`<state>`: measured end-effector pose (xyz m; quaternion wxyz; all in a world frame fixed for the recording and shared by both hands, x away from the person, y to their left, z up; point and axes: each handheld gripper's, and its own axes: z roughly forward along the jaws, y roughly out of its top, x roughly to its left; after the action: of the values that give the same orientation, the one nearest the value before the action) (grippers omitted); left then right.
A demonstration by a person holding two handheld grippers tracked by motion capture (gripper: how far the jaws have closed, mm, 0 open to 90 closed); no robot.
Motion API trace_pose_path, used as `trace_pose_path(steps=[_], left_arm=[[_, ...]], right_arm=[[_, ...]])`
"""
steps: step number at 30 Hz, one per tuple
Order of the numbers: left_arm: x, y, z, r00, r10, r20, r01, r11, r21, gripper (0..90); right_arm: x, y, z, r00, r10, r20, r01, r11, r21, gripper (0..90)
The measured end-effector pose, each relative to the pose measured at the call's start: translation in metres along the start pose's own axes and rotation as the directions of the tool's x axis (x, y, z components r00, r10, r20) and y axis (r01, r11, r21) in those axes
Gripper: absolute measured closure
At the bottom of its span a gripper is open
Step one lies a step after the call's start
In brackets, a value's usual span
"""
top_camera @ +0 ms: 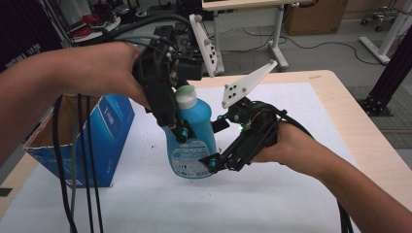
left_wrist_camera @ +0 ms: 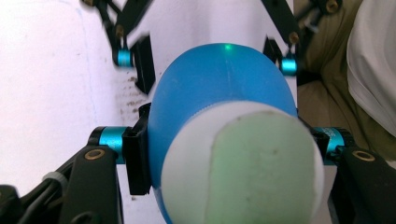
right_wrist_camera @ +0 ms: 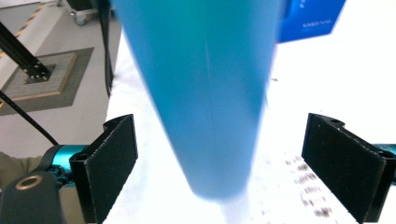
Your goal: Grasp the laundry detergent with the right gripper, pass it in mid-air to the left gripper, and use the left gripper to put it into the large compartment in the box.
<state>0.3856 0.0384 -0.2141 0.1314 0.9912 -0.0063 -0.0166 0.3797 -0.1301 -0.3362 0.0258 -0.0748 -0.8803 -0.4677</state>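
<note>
Left tool (top_camera: 182, 127) pinches the blue plastic detergent bottle with white cap (top_camera: 192, 141) at its upper body, mid-counter (top_camera: 291, 194). Right tool (top_camera: 216, 145) is spread around its lower body, not touching. Bottle probably heavy, slick; grip the narrower upper body.

Bright, even indoor light; close views were soft.
The white table cover (right_wrist_camera: 327, 93) blew out to glare, and the blue bottle (right_wrist_camera: 205, 84) was blurred close up.

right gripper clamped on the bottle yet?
No. In the right gripper view, the right gripper's jaws stand wide open, with white table showing between each pad and the blue bottle.
</note>
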Motion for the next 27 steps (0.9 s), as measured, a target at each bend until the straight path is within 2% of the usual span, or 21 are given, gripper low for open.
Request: trace_pose_path(steps=[2,5,6,7,10,11,13,14,15,17,20,22,23,24,25,26,27], left_arm=[[0.001,-0.003,-0.006,0.9997,-0.023,-0.007,0.023,0.9997,0.001,38.0],[0.002,-0.008,-0.016,0.9977,-0.062,-0.027,0.062,0.9980,0.013,37.9],[0.002,-0.010,-0.020,0.9963,-0.079,-0.034,0.079,0.9968,0.010,37.9],[0.003,-0.012,-0.025,0.9945,-0.096,-0.041,0.097,0.9953,0.010,37.9],[0.006,-0.018,-0.037,0.9856,-0.154,-0.070,0.154,0.9880,0.005,37.9],[0.007,-0.022,-0.041,0.9796,-0.179,-0.091,0.180,0.9837,0.001,37.9],[0.010,-0.027,-0.049,0.9716,-0.201,-0.125,0.203,0.9791,0.006,37.9],[0.011,-0.030,-0.053,0.9650,-0.222,-0.139,0.225,0.9745,0.001,37.9],[0.012,-0.033,-0.056,0.9601,-0.235,-0.151,0.238,0.9713,-0.003,37.8],[0.015,-0.038,-0.063,0.9499,-0.264,-0.168,0.266,0.9638,-0.008,37.8],[0.018,-0.045,-0.074,0.9340,-0.305,-0.187,0.309,0.9512,-0.008,37.9],[0.019,-0.050,-0.080,0.9216,-0.332,-0.200,0.337,0.9415,-0.013,37.9],[0.019,-0.053,-0.084,0.9182,-0.339,-0.205,0.344,0.9389,-0.012,37.9],[0.019,-0.055,-0.087,0.9116,-0.355,-0.207,0.359,0.9330,-0.018,37.9],[0.019,-0.055,-0.087,0.9116,-0.355,-0.207,0.359,0.9330,-0.018,37.8],[0.021,-0.062,-0.094,0.8967,-0.394,-0.201,0.397,0.9174,-0.029,37.9],[0.021,-0.064,-0.097,0.8943,-0.400,-0.200,0.403,0.9146,-0.028,37.9]], right_arm=[[-0.001,-0.002,-0.005,1.0000,0.003,0.001,-0.003,1.000,0.015,9.8],[-0.004,-0.006,-0.013,0.9991,0.033,0.028,-0.034,0.998,0.047,9.8],[-0.005,-0.007,-0.016,0.9993,0.028,0.027,-0.029,0.998,0.053,9.8],[-0.007,-0.009,-0.019,0.9990,0.031,0.034,-0.033,0.997,0.067,9.8],[-0.012,-0.013,-0.028,0.9953,0.080,0.055,-0.087,0.987,0.132,9.8],[-0.013,-0.014,-0.030,0.9932,0.094,0.069,-0.103,0.984,0.143,9.8],[-0.015,-0.017,-0.038,0.9905,0.115,0.077,-0.127,0.975,0.183,9.6],[-0.016,-0.018,-0.042,0.9885,0.120,0.092,-0.136,0.970,0.202,4.3],[-0.017,-0.019,-0.045,0.9861,0.120,0.115,-0.144,0.962,0.230,0.6],[-0.017,-0.019,-0.051,0.9817,0.109,0.156,-0.152,0.943,0.297,0.6],[-0.014,-0.020,-0.062,0.9791,0.067,0.192,-0.135,0.921,0.366,0.6],[-0.014,-0.021,-0.069,0.9806,0.072,0.182,-0.144,0.896,0.419,0.7],[-0.013,-0.022,-0.072,0.9822,0.062,0.177,-0.136,0.886,0.444,0.7],[-0.012,-0.022,-0.076,0.9812,0.049,0.187,-0.131,0.878,0.460,0.7],[-0.012,-0.022,-0.076,0.9812,0.049,0.187,-0.131,0.878,0.460,0.7],[-0.010,-0.022,-0.087,0.9773,0.048,0.206,-0.143,0.869,0.474,0.7],[-0.010,-0.021,-0.090,0.9746,0.052,0.218,-0.152,0.869,0.470,0.7]])
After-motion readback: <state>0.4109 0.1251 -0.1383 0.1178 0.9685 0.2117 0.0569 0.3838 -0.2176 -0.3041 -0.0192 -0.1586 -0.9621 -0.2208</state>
